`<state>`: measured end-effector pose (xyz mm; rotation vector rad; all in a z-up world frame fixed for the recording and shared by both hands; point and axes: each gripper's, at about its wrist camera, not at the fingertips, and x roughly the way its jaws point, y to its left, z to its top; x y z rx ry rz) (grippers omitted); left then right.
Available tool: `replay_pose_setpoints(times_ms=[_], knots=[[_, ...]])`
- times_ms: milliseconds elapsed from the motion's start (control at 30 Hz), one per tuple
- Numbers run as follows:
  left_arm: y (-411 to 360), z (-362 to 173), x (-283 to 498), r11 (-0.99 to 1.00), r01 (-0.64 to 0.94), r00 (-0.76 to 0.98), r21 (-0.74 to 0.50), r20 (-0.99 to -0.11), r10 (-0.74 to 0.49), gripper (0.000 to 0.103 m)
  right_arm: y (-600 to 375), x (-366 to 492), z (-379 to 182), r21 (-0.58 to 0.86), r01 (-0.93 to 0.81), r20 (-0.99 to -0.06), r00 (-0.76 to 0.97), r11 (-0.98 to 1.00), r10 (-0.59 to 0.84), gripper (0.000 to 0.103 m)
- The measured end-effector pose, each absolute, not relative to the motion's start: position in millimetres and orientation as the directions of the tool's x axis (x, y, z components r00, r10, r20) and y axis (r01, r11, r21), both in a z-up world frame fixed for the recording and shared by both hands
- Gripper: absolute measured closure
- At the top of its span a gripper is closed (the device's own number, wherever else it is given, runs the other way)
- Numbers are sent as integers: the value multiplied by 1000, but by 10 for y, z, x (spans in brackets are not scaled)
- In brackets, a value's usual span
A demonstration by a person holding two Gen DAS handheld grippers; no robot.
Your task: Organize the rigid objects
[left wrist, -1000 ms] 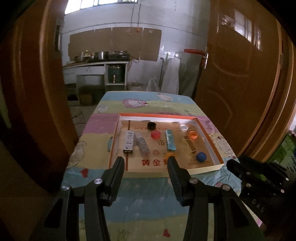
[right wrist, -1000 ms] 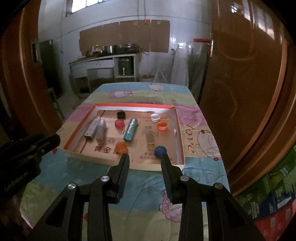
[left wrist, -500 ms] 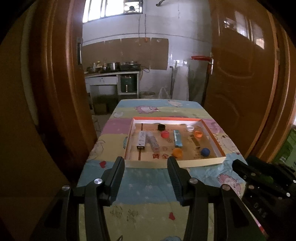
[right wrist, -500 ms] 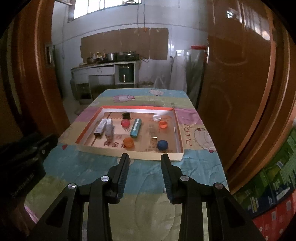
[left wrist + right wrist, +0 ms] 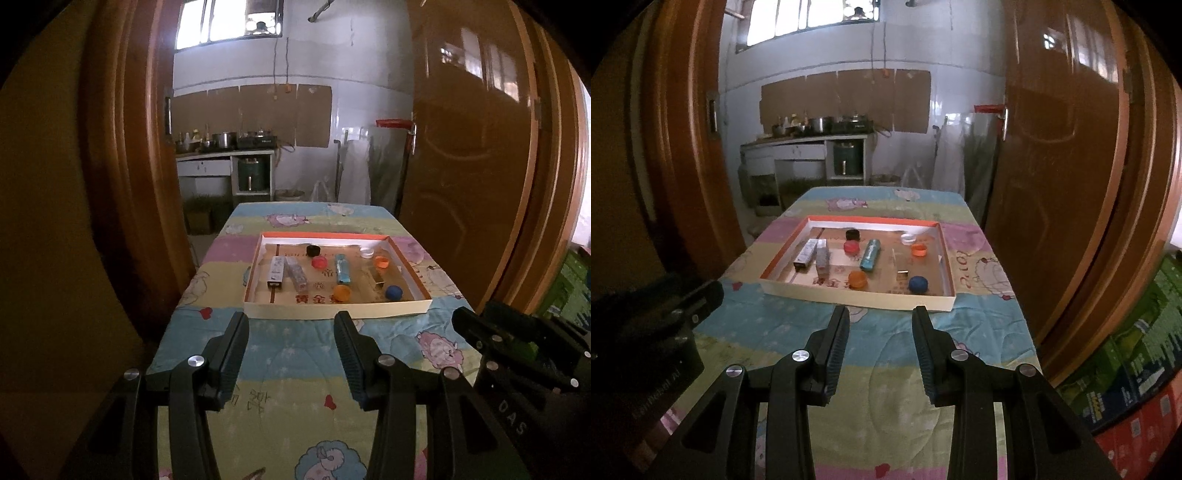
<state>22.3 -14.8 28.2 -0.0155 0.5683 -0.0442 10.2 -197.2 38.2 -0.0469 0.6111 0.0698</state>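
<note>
Both grippers drawn back from the shallow orange-rimmed cardboard tray [image 5: 332,314]; left gripper [image 5: 291,354] fingers wide, right gripper [image 5: 881,347] fingers narrower, both empty. Blue round cap [image 5: 918,284] at tray's near right corner, ahead of right gripper.

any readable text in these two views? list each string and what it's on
"黄金": printed on the box floor, near edge; further characters hidden by the orange cap.
"DAS": on the other gripper's body, lower right of the left wrist view.
"love": on the tablecloth, sideways.
Small boxes in the tray, green cartons: too small to read.
</note>
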Motion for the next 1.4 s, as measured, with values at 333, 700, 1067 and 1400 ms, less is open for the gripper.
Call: replay_pose_setpoints(times_ms=[333,700,1067,1400], knots=[[-194,347,-52,998,51,866,-20,-497,-54,55,-1961,-142,455,-20,-84,-542,838,996,60,67],[-206,361,-205,999,42,883,-1,-467,-38,55,-1980,-336,453,-13,-88,-518,852,996,69,67],[-207,364,-266,999,35,887,1,-461,-31,55,-1965,-436,454,-15,-93,-506,860,996,73,67],[-201,353,-284,999,35,890,2,-456,-30,55,-1941,-480,483,-13,-96,-499,863,995,77,67]])
